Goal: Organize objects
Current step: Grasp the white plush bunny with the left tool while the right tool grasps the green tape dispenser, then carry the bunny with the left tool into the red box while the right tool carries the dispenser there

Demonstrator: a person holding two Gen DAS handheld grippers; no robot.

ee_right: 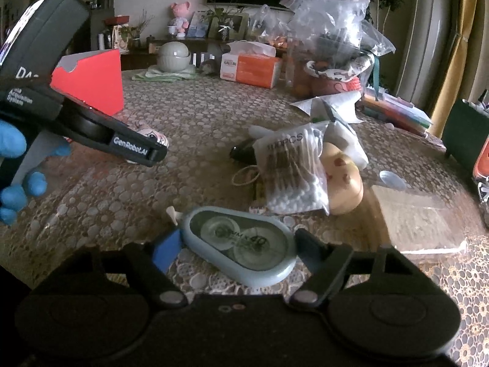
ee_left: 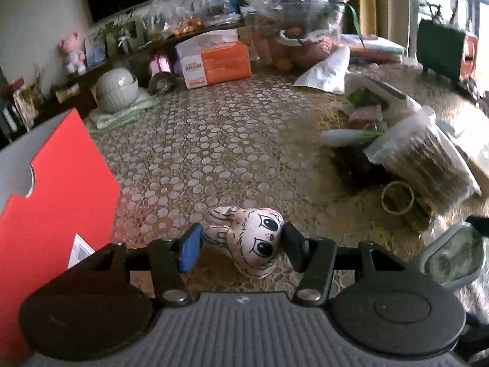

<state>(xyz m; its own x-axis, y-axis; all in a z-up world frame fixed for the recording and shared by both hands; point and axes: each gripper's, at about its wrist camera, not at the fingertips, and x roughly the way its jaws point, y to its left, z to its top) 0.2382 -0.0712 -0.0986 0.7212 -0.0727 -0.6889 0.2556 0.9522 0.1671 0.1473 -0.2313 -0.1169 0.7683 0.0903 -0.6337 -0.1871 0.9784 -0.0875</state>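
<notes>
A: What holds what on the table [ee_left: 232,140]?
B: A clear bag of cotton swabs [ee_right: 293,174] lies on its side, white tips at both ends. A taller crinkled plastic bag [ee_right: 330,18] stands at the back, its contents unclear. An orange and white tissue box [ee_left: 214,61] has a tissue poking out. A red cardboard box [ee_left: 55,202] stands at the left.
A: Textures?
B: The tablecloth is lace-like, covered in pale round spots. The rabbit toy [ee_left: 247,238] is soft, cream cloth with drawn black eyes. The correction tape [ee_right: 244,247] is a smooth grey teardrop with a clear window over two reels.
A: And the grippers?
B: The left gripper [ee_left: 241,244] tilts down, held by a blue-gloved hand [ee_right: 15,165]; its pads sit against both sides of the toy's head, apparently gripping it on the cloth. The right gripper [ee_right: 235,250] also tilts down, jaws wide around the tape, touching its ends.
</notes>
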